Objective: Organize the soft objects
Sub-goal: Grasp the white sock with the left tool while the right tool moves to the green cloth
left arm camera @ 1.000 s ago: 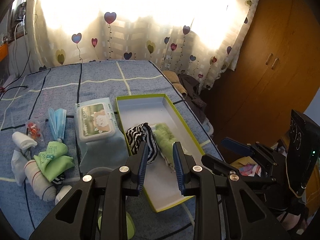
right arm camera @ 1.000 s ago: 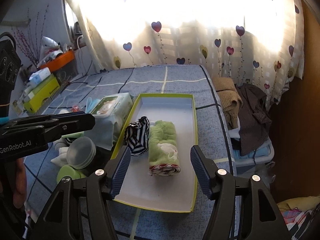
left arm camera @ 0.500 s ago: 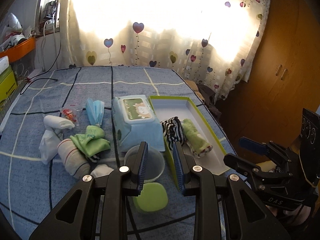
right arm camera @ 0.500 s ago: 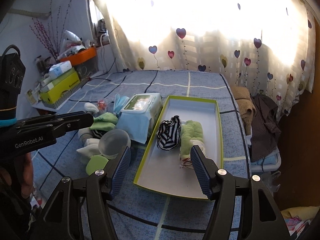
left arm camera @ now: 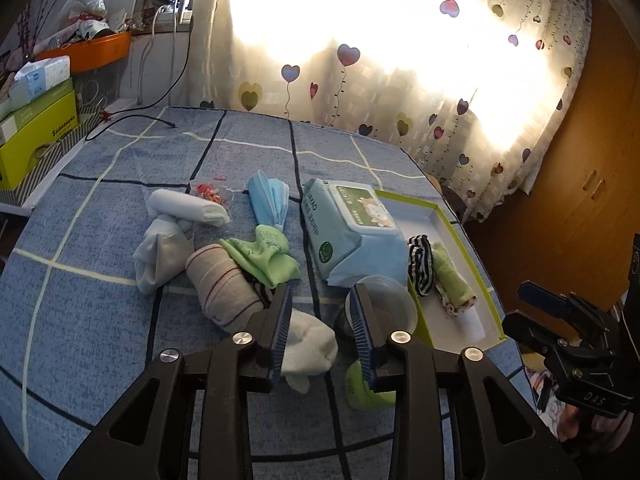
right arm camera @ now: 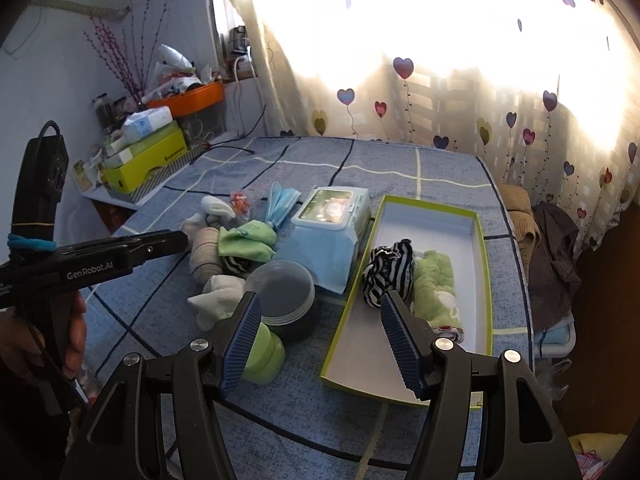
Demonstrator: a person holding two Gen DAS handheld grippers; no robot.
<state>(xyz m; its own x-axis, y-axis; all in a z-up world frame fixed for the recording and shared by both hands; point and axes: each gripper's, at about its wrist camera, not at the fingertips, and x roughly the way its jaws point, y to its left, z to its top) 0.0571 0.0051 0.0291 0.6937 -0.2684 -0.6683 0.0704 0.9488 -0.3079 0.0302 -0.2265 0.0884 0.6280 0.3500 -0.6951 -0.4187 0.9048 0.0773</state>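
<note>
while the left gripper (left arm camera: 320,320) hangs over the pile beside the box (right arm camera: 484,256), its jaws are opening with nothing pressed between them, and the right gripper (right arm camera: 320,340) waits apart and empty. picking the next piece looks to be the step; the white sock (left arm camera: 308,344), on the blanket just left of the box, lies nearest, so the jaws must drop astride it.

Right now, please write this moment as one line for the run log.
stage: next pick | left gripper: opening, empty, above white rolled sock | right gripper: open, empty | green-rimmed cardboard tray: striped cloth, green towel roll

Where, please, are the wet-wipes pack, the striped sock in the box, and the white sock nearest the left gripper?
wet-wipes pack (left arm camera: 362,210), left wrist view, lid label.
striped sock (right arm camera: 390,270), right wrist view, middle.
white sock (left arm camera: 310,344), left wrist view, bunched middle.
</note>
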